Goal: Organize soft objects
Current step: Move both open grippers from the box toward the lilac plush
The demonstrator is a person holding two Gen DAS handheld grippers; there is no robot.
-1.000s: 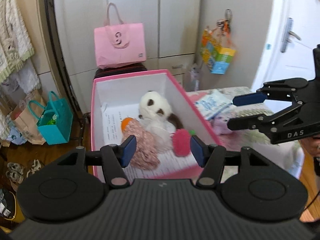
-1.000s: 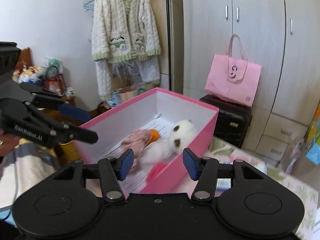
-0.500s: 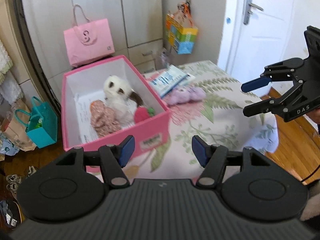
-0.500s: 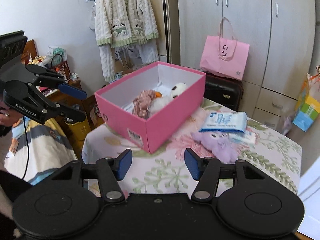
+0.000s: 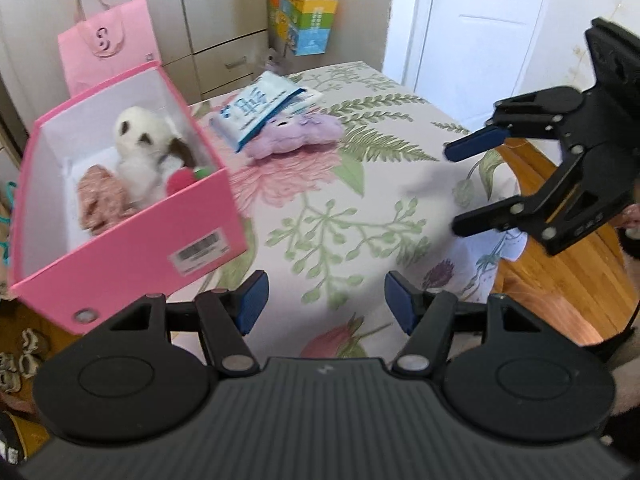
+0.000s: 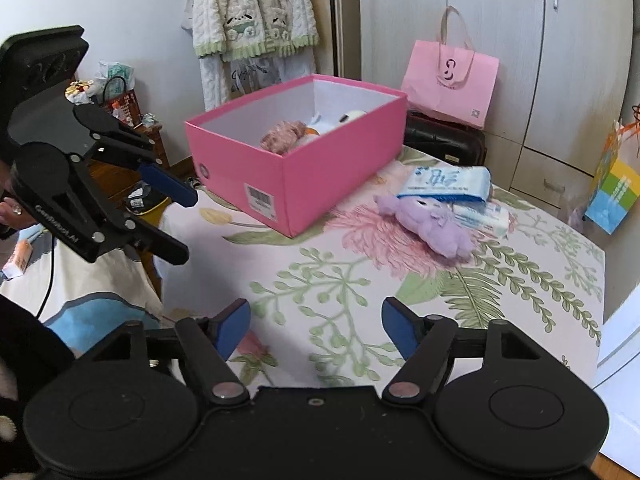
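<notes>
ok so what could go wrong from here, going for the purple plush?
1. The tissue pack lies over the purple plush; pulling the plush may drag the pack along or flip it off the table.
2. The pink box sits near the table's edge, so a bump could push it off.
3. Both the left gripper and the right gripper, now opening, are empty and close together; they could collide.

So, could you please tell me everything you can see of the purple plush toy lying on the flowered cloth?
The purple plush toy is a small, fuzzy lilac animal, soft and limp by its look, with a small face and stubby limbs. It lies flat on the flowered tablecloth, outside the pink box and apart from it. A blue-and-white packet rests partly on the toy's upper end, with a second packet beside it. Neither gripper touches the toy.
</notes>
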